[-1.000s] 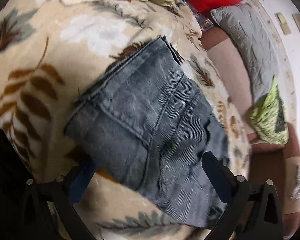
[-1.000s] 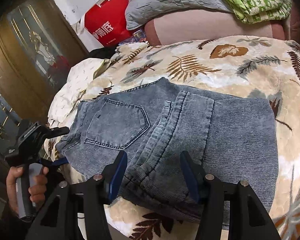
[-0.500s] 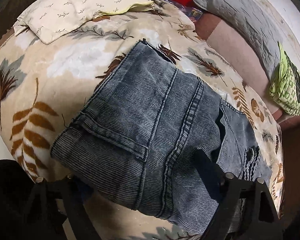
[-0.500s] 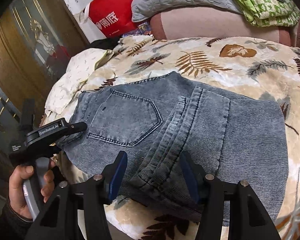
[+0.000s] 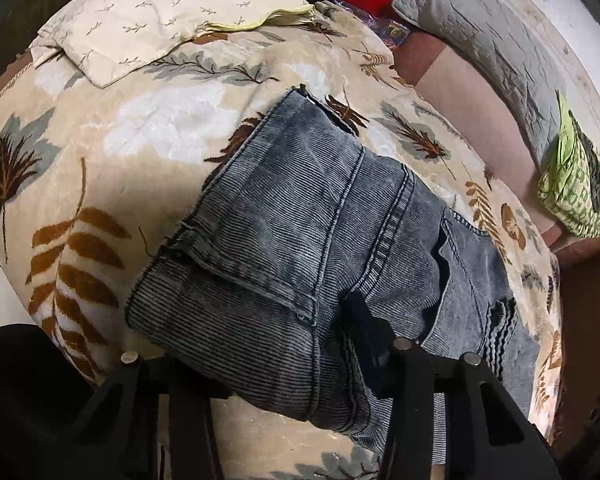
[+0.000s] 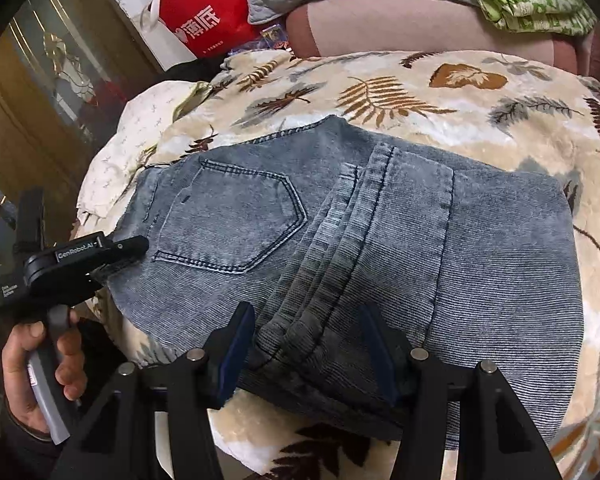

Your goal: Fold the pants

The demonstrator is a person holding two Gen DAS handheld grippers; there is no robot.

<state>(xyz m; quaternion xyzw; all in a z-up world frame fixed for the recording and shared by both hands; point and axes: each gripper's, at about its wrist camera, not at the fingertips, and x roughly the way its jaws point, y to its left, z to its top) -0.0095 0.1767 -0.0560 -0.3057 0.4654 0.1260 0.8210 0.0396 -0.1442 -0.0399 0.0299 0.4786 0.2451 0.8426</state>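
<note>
Left gripper (image 5: 260, 344) now narrower on the folded pants' (image 5: 324, 240) waistband edge — right gripper (image 6: 308, 348) (jaws wide) astride the near fold — atop the leaf-print blanket (image 6: 460, 92).

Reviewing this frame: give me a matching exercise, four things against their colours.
Things:
1. pants
2. bag
3. blanket
4. quilted pillow

Colours:
A. red with white lettering
B. grey
C. washed blue denim
D. cream with a leaf pattern

Pairs: 1-C, 2-A, 3-D, 4-B
</note>
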